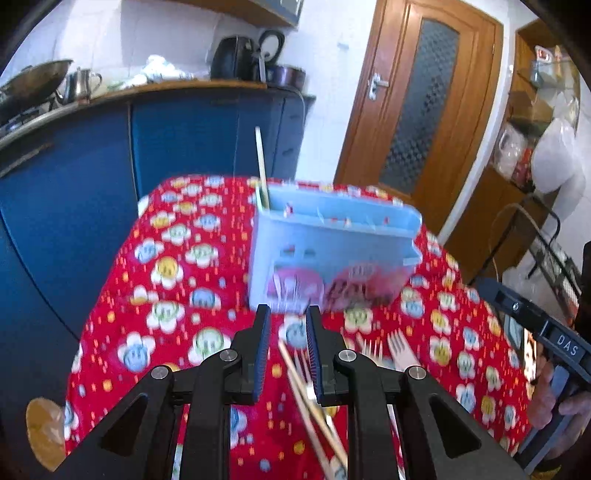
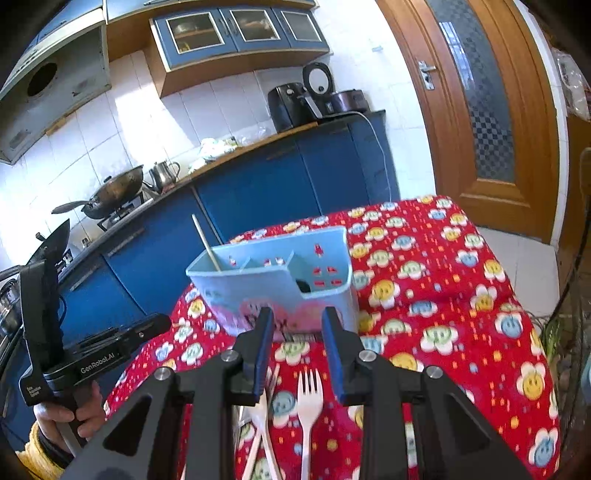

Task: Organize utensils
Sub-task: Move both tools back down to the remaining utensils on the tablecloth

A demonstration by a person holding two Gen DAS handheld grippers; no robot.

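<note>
1. White fork lies on the tabletop, handle near, tines pointing far toward the blue caddy.
2. Right tool, open and empty, hovers directly over it.
3. Left tool, part-open and empty, sits above the chopsticks.

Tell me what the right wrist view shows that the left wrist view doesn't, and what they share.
Only the right wrist view: the wall cabinets, the range hood, and the inside dividers of the blue utensil caddy.

Only the left wrist view: the storage shelf with bags beside the door, and chopsticks lying under the left hand-held gripper.

Both: the caddy with one chopstick standing in its end compartment, white plastic forks on the red flowered tablecloth, the wok, the kettle and the wooden door.
</note>
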